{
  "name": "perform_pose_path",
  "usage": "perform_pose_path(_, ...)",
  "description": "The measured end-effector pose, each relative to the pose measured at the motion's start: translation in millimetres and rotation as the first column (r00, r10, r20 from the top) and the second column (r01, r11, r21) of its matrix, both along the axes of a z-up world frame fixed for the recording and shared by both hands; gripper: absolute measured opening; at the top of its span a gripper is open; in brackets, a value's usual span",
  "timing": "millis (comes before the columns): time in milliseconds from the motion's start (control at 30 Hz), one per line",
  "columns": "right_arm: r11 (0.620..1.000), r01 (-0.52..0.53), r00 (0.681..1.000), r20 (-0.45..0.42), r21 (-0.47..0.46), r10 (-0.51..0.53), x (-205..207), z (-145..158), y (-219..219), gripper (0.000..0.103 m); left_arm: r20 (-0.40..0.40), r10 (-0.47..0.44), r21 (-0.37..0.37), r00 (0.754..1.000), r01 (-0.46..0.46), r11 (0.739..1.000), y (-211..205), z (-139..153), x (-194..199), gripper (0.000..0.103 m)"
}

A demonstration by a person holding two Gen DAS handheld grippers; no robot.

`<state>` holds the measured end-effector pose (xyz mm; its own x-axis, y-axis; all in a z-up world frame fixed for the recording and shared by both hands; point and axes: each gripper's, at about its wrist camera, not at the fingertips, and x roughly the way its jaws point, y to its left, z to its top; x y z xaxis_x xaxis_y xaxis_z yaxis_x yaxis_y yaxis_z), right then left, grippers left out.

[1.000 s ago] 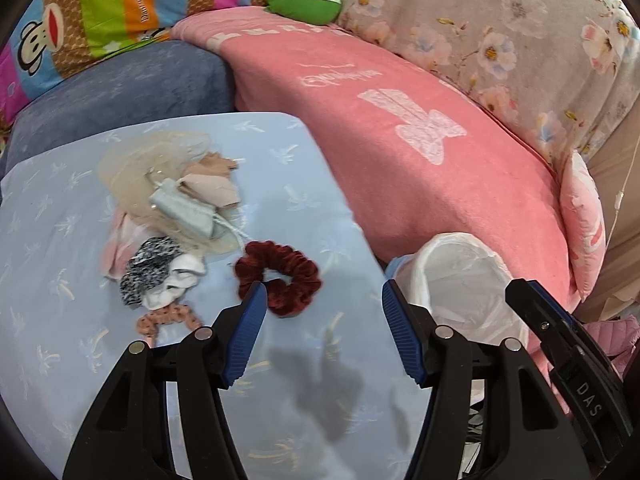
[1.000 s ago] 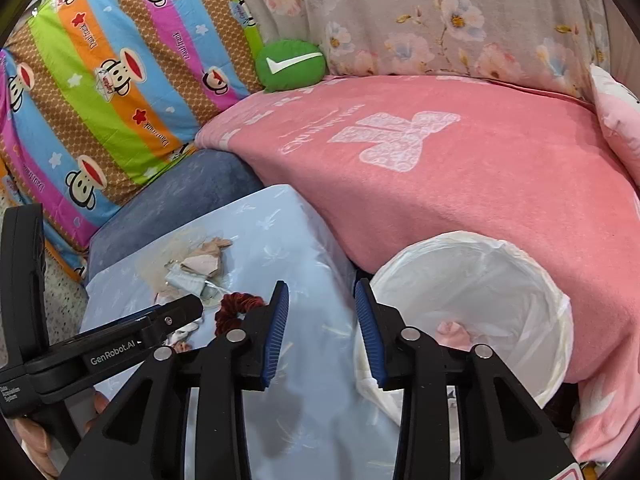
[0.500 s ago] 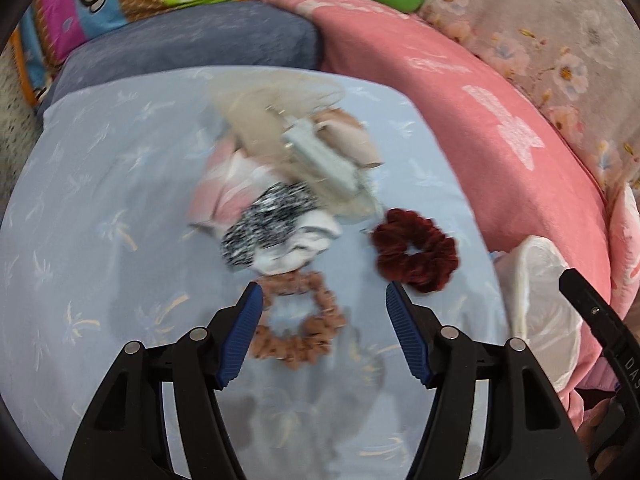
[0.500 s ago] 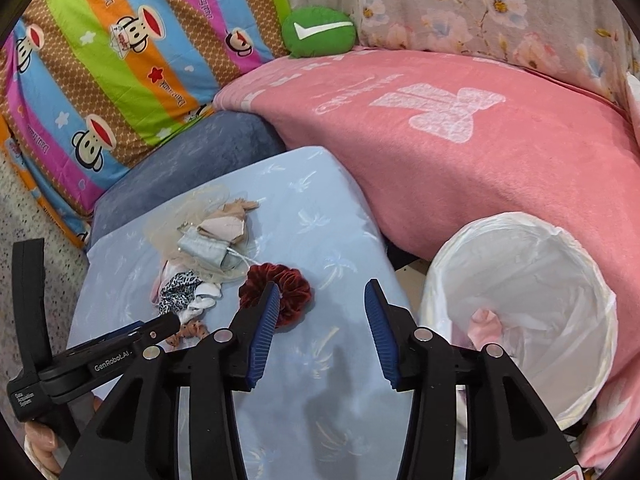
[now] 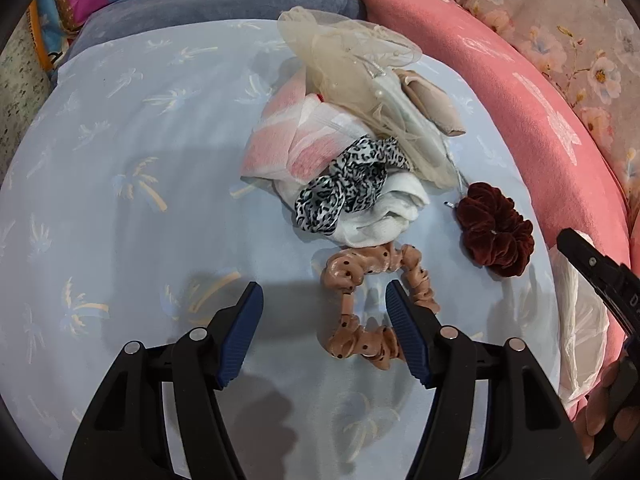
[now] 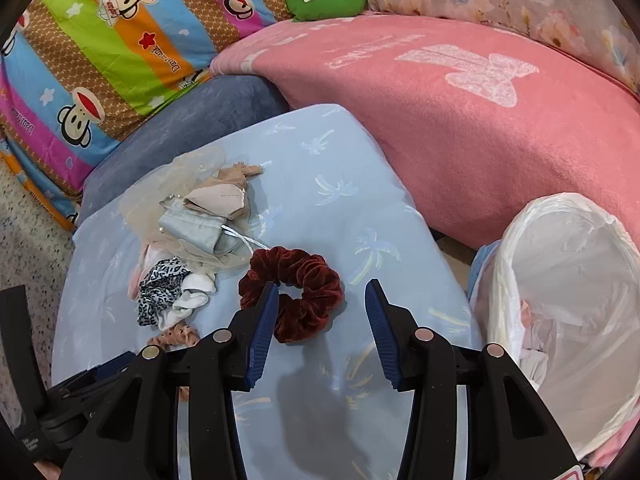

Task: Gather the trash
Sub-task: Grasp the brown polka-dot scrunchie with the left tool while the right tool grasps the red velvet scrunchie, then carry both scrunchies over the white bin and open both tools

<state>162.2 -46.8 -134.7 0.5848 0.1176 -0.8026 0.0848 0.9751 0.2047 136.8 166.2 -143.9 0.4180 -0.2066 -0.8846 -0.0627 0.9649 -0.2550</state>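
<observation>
Right wrist view alone: white-lined bin (image 6: 568, 280) beside dark red scrunchie (image 6: 296, 292).

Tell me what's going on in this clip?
A person holds a two-finger gripper in each hand over a light blue palm-print cushion strewn with small fabric items. The left gripper, open, hovers at a peach polka-dot scrunchie; the right gripper, open, hovers at a dark red velvet scrunchie. Neither grips anything. A white-lined trash bin waits to the right.
</observation>
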Motion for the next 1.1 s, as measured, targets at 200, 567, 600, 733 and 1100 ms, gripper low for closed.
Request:
perform_pose_path(200,1.000,-0.003,0.999,-0.038,-0.010,0.002,13.2,-18.0,5.4,0.045,0.007,-0.019,0.019,1.000,0.019,1.000,1.9,-3.2,-1.1,0.061)
perform_pose_path(567,1.000,0.002,0.996,-0.088,-0.019,-0.003,22.0,-44.3,9.5,0.045,0.020,-0.038,0.095,0.999,0.036,0.995,-5.3,-4.7,1.0,0.052)
perform_pose_path(600,1.000,0.004,0.996,-0.089,-0.019,-0.005,21.7,-45.6,9.4,0.045,0.020,-0.035,0.101,0.999,0.033,0.994,-4.3,-4.9,0.8,0.049)
perform_pose_path(733,1.000,0.004,0.997,-0.082,-0.024,-0.006,18.5,-47.3,10.1,0.042,0.023,-0.032,0.131,0.999,0.029,0.991,-6.5,-4.6,3.5,0.039)
perform_pose_path(1100,0.999,-0.032,0.997,-0.075,0.011,0.033,5.5,-39.5,15.0,0.014,0.022,-0.075,0.117,0.997,0.072,0.990,-19.2,-1.0,1.4,0.007)
